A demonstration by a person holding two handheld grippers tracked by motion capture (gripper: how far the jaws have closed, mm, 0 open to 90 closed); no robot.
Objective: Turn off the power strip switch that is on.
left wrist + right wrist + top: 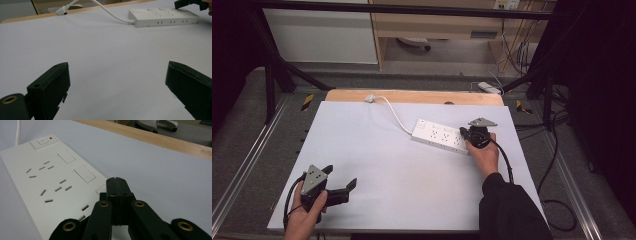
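A smooth white plastic power strip (pixel 441 135), oblong and slotted, lies right of centre in the high view on a matte pale table (pixel 377 165). The right gripper (pixel 473 134), jaws pressed together on nothing, hovers over the strip's near end. At lower left, the left gripper (pixel 343 187) gapes wide, empty. A white cord (pixel 394 114) curves toward the wooden edge (pixel 412 96).

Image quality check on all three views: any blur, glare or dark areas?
High view: even light on the white table, dark at both sides, soft overall. Left gripper view: the near left gripper looks soft, the power strip farther off is fairly clear, no glare. Right gripper view: the shut right gripper is sharp, the wooden table edge behind slightly blurred.
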